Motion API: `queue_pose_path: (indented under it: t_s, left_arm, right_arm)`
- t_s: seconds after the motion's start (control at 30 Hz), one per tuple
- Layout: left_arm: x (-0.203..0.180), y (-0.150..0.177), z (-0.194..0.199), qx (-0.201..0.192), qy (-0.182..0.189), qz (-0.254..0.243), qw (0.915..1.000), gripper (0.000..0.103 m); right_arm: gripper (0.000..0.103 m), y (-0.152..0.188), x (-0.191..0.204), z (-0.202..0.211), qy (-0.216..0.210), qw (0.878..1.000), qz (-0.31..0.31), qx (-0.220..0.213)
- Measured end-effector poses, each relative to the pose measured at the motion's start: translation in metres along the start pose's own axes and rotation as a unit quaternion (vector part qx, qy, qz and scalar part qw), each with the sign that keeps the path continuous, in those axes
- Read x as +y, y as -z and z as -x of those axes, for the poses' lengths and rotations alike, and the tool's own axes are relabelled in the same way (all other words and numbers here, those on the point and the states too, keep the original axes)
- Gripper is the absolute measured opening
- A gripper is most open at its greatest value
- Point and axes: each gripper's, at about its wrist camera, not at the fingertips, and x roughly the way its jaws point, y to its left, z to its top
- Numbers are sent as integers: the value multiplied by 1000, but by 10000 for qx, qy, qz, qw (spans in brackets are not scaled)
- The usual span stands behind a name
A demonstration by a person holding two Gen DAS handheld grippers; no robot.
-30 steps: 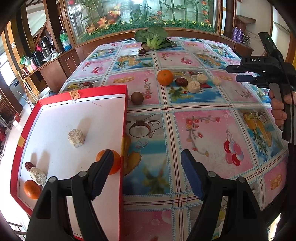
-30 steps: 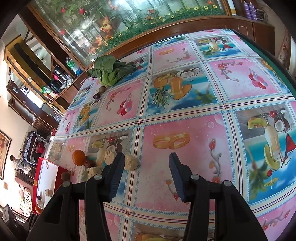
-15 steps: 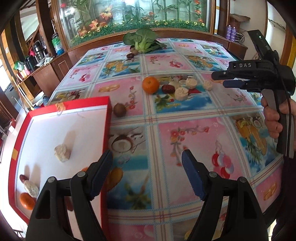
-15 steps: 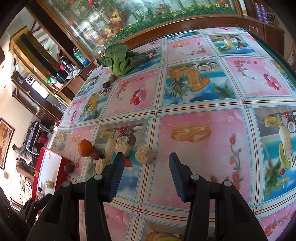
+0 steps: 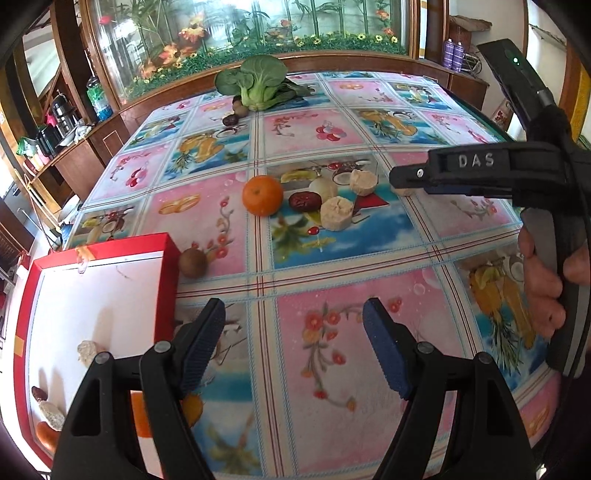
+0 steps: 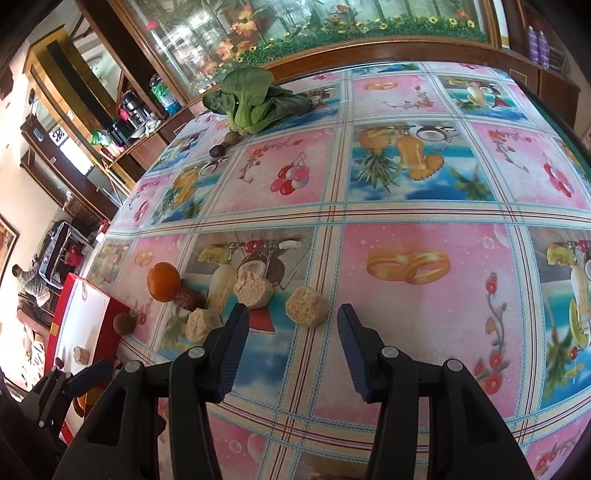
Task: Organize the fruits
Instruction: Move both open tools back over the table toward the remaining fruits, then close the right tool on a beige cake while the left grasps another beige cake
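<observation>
A red-rimmed white tray (image 5: 168, 258) lies at the left and holds several small fruits. On the tablecloth sit an orange (image 5: 262, 195), a red date (image 5: 304, 201), a brown kiwi (image 5: 193, 262) by the tray corner, and pale beige chunks (image 5: 336, 213). My left gripper (image 5: 293, 345) is open and empty above the cloth, right of the tray. My right gripper (image 6: 291, 341) is open and empty, just short of a beige chunk (image 6: 306, 305); the orange (image 6: 163, 281) and the tray (image 6: 110, 310) lie to its left.
A green bok choy (image 5: 258, 86) with a kiwi and a date beside it lies at the table's far edge. A wooden-framed glass cabinet (image 5: 240, 33) stands behind the table. Shelves with kitchenware stand at the far left (image 5: 55, 129).
My left gripper has moved right, off the tray and over the cloth. My right gripper has closed in on the beige chunks, which now lie just before its fingertips. Both stay open.
</observation>
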Motion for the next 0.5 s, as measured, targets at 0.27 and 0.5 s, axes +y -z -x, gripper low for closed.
queue_pose_path:
  t_s: [0.27,0.5]
  left_arm:
    - [-6,-17,-19,93,69,98,9999,78]
    - [-20,-34,-34,63,143,254,9996,78]
  right_arm:
    - [46,-2,-5,1,2,10000,28,-74]
    - [40,-2,-15,4,-95,9999,-139,-1]
